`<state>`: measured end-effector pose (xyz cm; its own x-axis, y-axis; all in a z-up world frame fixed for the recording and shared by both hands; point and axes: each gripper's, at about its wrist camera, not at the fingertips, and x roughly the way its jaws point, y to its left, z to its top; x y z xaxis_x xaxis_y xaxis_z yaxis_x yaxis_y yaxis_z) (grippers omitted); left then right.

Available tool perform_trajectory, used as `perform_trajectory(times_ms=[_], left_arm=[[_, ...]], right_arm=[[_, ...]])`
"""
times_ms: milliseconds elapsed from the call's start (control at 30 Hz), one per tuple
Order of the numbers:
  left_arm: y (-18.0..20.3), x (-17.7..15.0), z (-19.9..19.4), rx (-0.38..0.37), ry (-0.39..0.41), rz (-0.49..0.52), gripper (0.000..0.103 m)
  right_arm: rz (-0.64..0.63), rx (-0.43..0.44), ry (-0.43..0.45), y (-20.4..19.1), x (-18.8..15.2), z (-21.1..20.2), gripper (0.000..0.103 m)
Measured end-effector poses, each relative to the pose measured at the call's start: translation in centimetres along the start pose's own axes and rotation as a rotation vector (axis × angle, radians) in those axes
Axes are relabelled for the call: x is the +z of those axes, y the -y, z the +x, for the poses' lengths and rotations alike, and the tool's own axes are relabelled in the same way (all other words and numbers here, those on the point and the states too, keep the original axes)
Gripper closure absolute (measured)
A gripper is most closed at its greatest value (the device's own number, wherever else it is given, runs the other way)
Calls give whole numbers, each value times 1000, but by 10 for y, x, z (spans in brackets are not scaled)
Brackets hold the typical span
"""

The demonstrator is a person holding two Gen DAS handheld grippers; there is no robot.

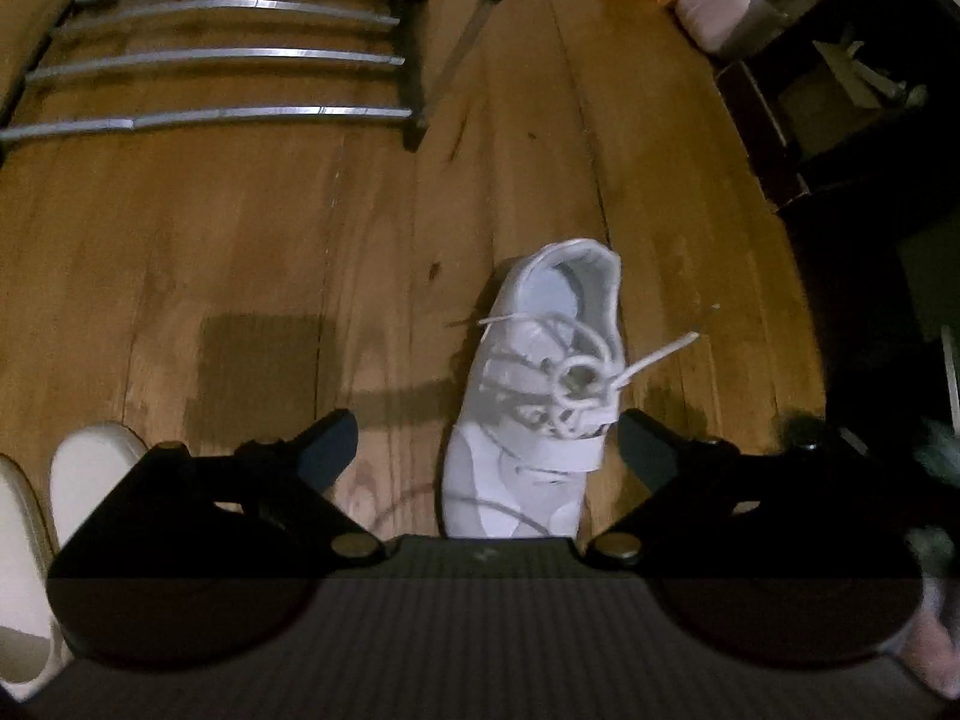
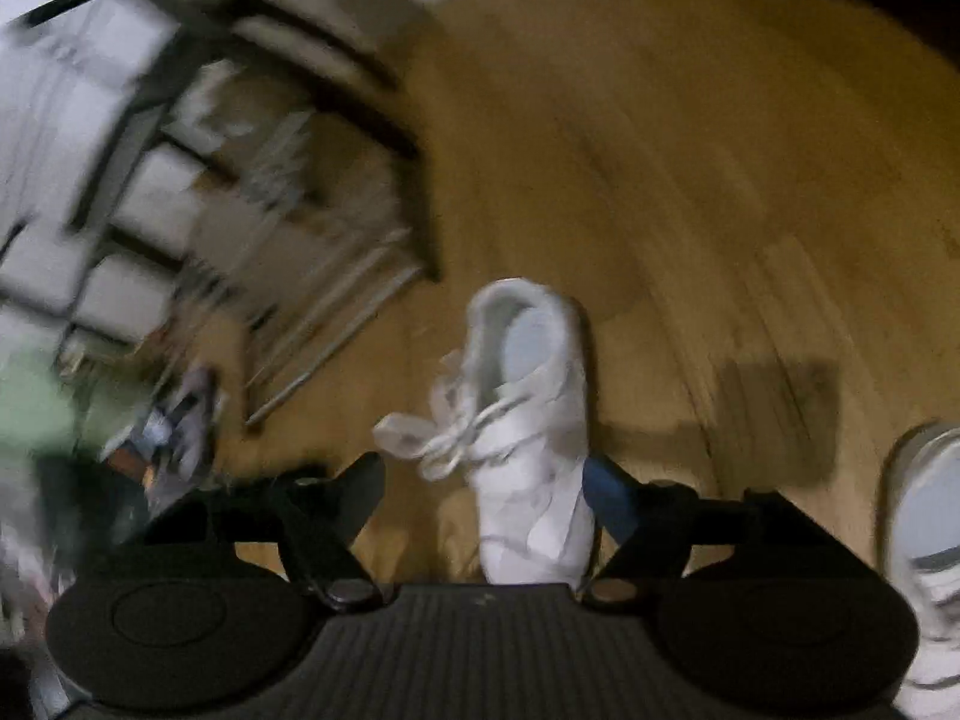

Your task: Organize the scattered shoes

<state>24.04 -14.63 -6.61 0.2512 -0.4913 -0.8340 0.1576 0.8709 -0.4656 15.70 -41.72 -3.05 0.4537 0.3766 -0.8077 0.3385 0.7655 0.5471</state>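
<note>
A white sneaker (image 1: 534, 396) lies on the wooden floor (image 1: 240, 228) directly ahead of the left hand-held gripper (image 1: 487, 450), between its widely spread fingers but nearer the right one, its long axis running straight away from the camera with the heel far and the toe near. The right hand-held gripper (image 2: 486, 492), also spread wide, frames a second white sneaker (image 2: 528, 420) lying the same way, pressed close against its right finger; that view is blurred. Each shoe sits nearest its own hand. A metal rack (image 1: 210, 48) stands at the far left, so the likely carry is forward and leftward.
</note>
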Motion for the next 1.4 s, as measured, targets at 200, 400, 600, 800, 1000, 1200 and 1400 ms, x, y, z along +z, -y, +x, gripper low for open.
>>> perform_trajectory(times_ms=[200, 400, 600, 800, 1000, 1200, 1400], left_arm=[[-13, 4, 14, -19, -16, -27, 8], [-7, 11, 42, -5, -35, -2, 8], [-4, 5, 60, 93, -65, 48, 8], [-17, 3, 58, 78, -75, -11, 8], [-21, 2, 51, 17, -78, -57, 8], [18, -4, 53, -56, -105, 38, 8], [61, -16, 48, -231, -128, 104, 8]], right_arm=[[235, -81, -129, 38, 32, 85, 41], [161, -122, -141, 30, 42, 106, 43], [68, -197, -183, 14, 44, 128, 45], [14, -246, -205, 8, 34, 154, 52], [189, -163, -59, 40, 32, 114, 70], [454, 60, -30, 133, 23, 72, 73], [272, 27, -65, 152, 8, -4, 74]])
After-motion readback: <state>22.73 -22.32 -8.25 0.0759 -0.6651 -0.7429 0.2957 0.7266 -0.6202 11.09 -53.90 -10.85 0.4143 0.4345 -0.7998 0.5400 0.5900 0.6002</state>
